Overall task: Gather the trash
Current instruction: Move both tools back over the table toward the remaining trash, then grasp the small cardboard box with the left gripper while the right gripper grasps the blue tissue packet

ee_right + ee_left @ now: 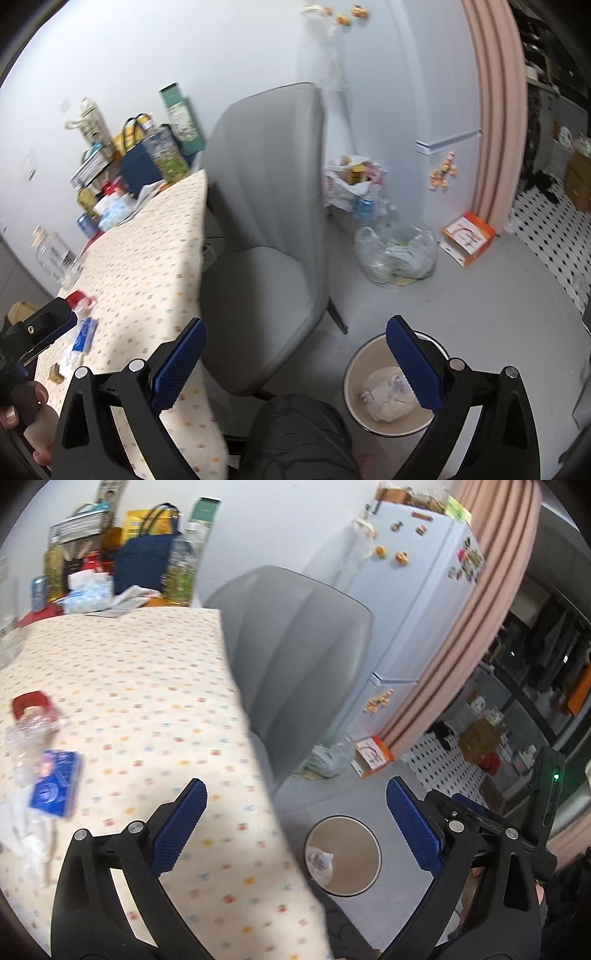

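Blue-padded jaws of the left gripper (295, 830) and the right gripper (295, 363) stand spread wide, nothing between them. On the floor just beyond the table's (155, 686) near corner stands the round bin (388, 391) holding crumpled paper (388, 397). Near the table's left edge lie a blue packet (55, 782) and a crushed bottle (31, 716). A grey chair (266, 206) stands farther off.

Both wrist views are looking down from above the bench (147, 672) edge, sharing chair (266, 221), bin (354, 373) and fridge (417, 609).
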`<state>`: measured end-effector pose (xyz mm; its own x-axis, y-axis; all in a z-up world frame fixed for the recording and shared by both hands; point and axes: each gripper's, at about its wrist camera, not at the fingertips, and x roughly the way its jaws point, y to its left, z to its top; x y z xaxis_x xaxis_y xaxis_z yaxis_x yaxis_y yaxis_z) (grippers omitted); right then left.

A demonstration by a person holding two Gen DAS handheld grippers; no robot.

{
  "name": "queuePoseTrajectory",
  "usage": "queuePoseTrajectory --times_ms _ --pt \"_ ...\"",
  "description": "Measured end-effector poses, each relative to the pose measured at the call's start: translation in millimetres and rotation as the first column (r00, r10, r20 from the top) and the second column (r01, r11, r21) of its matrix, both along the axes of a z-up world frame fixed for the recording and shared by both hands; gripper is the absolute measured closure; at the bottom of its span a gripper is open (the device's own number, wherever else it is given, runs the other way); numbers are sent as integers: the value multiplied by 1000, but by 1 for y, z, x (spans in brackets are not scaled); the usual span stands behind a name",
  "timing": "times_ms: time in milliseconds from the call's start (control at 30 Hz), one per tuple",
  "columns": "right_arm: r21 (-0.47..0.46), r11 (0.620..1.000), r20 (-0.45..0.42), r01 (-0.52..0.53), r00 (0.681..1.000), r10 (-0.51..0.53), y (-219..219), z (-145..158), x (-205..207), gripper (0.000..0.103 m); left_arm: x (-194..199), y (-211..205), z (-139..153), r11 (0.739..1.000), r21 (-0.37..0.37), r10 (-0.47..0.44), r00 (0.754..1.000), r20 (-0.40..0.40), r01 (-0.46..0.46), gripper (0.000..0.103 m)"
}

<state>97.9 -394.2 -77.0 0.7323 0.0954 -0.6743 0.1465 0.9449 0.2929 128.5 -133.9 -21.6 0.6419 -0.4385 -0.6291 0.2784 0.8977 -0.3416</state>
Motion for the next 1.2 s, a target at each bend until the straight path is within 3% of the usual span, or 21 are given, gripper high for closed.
queuePoseTrajectory --times_ms 500,800,1200 --pt "-32 980 20 -196 980 196 100 17 13 8 -37 121 -4 969 -14 247 969 29 -247 6" --pt "-46 954 36 -296 954 297 150 26 19 8 -54 180 -14 932 -23 363 932 16 -363 6" --pt "-49 913 18 -405 913 407 204 20 24 8 -72 246 -48 864 -13 502 863 -45 -503 6"
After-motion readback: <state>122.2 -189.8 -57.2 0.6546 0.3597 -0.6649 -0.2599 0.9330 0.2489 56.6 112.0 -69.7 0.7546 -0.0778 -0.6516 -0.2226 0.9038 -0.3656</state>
